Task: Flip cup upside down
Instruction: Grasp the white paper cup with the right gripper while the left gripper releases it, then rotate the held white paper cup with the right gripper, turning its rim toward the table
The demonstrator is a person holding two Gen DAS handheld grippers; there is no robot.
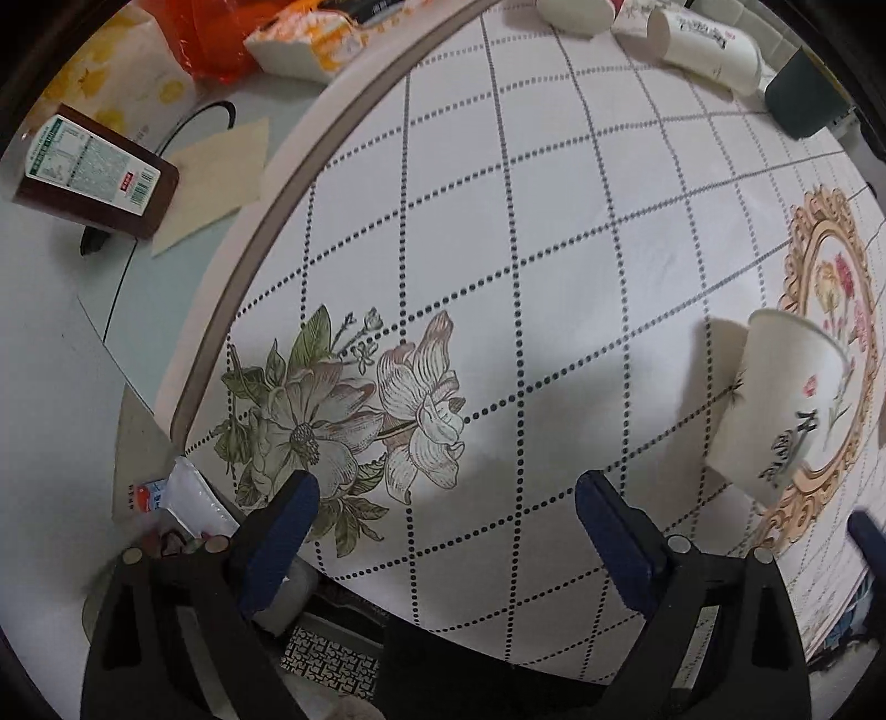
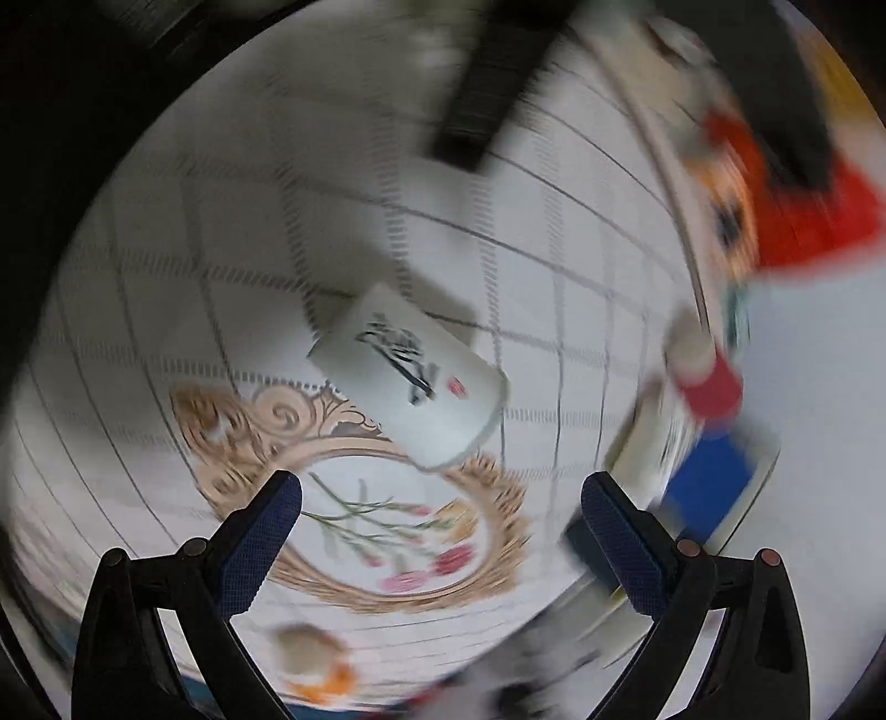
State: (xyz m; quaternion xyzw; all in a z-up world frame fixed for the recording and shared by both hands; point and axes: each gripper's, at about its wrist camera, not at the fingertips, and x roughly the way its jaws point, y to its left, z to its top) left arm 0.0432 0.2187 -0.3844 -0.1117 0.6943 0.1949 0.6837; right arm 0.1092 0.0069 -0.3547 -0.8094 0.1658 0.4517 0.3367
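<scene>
Patterned tablecloth (image 1: 554,249), paper cup (image 1: 786,410) inverted, tools spread.

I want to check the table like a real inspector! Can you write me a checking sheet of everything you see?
Surface: tablecloth with dotted grid and printed flowers.
Job's things: paper cup stands mouth down by the gold frame print; nothing holds it.
Clutter: two paper cups lying on their sides, dark green cup, brown box, orange bag.
Grippers: left gripper open, empty; right gripper open, empty, view blurred.
Cables: black cable beyond the cloth.
Surroundings: patterned floor mat below the table edge.
</scene>
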